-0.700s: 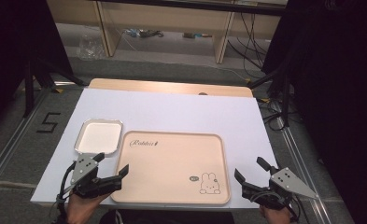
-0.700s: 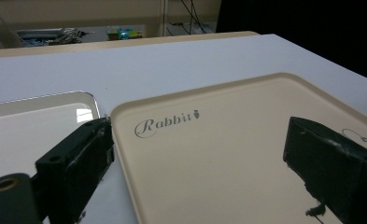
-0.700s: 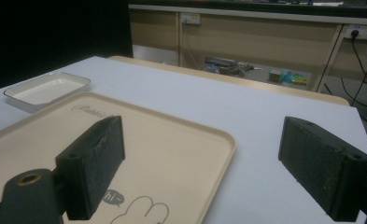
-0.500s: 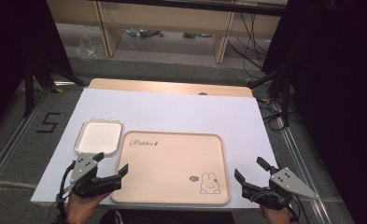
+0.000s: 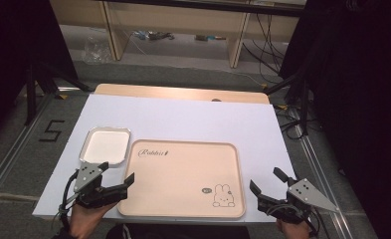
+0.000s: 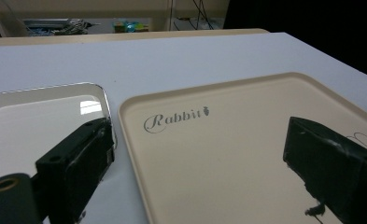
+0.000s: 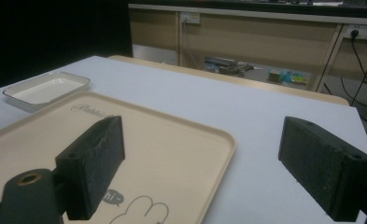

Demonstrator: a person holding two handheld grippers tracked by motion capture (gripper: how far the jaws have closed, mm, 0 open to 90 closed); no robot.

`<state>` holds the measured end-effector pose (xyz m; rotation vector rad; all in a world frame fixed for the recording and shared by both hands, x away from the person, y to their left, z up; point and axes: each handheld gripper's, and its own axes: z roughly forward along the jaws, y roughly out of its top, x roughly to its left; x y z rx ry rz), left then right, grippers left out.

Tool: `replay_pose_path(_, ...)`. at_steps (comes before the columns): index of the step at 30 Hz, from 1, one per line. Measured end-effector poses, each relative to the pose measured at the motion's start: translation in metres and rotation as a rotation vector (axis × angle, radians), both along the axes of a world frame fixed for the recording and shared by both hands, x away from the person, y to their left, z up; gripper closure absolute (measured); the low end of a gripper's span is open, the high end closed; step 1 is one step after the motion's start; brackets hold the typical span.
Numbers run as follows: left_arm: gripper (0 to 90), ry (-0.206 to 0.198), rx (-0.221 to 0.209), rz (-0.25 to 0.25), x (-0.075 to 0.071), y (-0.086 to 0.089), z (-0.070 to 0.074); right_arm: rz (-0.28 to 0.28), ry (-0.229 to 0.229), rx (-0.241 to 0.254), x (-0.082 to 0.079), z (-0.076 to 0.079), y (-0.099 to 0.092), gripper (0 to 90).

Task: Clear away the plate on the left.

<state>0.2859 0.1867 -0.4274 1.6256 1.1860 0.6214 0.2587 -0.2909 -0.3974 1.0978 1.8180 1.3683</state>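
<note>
A beige tray printed with "Rabbit" and a bunny drawing lies empty at the table's near middle. At its far left corner sits a small white rectangular dish, also empty. My left gripper hovers at the tray's near left corner, open with nothing between its fingers. In the left gripper view, one jaw of that gripper stands over the dish and the other over the tray. My right gripper is open and empty by the tray's near right corner; its own view shows it straddling the tray's rim.
A white sheet covers the table, with a bare wooden strip along the far edge. Beyond the table stand wooden shelves with cables on the floor. Dark stands flank both sides of the table.
</note>
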Motion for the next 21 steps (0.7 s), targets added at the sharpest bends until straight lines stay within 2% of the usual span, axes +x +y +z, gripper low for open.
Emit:
replay_pose_path(3,8.1,0.002,-0.005,0.011,0.001,0.002,0.000,-0.009,-0.014,-0.005,0.000,0.000,0.000,15.2)
replay_pose_path(4,8.1,0.001,0.002,0.011,0.002,0.003,0.000,-0.003,-0.006,0.006,0.000,0.000,0.000,15.2)
replay_pose_path(6,8.1,0.009,0.005,0.018,0.004,0.005,-0.001,-0.011,0.006,-0.007,-0.001,0.000,0.000,15.2)
replay_pose_path(11,8.1,0.045,0.014,0.037,0.012,0.012,-0.003,-0.005,0.001,-0.006,0.000,0.000,0.000,15.2)
replay_pose_path(12,8.1,0.057,0.001,0.060,0.017,0.016,-0.005,-0.013,0.004,-0.005,-0.001,0.000,0.000,15.2)
replay_pose_path(16,8.1,0.075,0.015,0.073,0.022,0.020,-0.007,-0.008,-0.012,0.002,0.000,0.000,0.001,15.2)
replay_pose_path(17,8.1,0.073,0.018,0.081,0.025,0.021,-0.007,-0.010,0.007,-0.007,-0.001,0.000,0.000,15.2)
replay_pose_path(21,8.1,0.086,0.039,0.089,0.030,0.024,-0.008,-0.003,0.005,-0.007,-0.001,0.000,0.000,15.1)
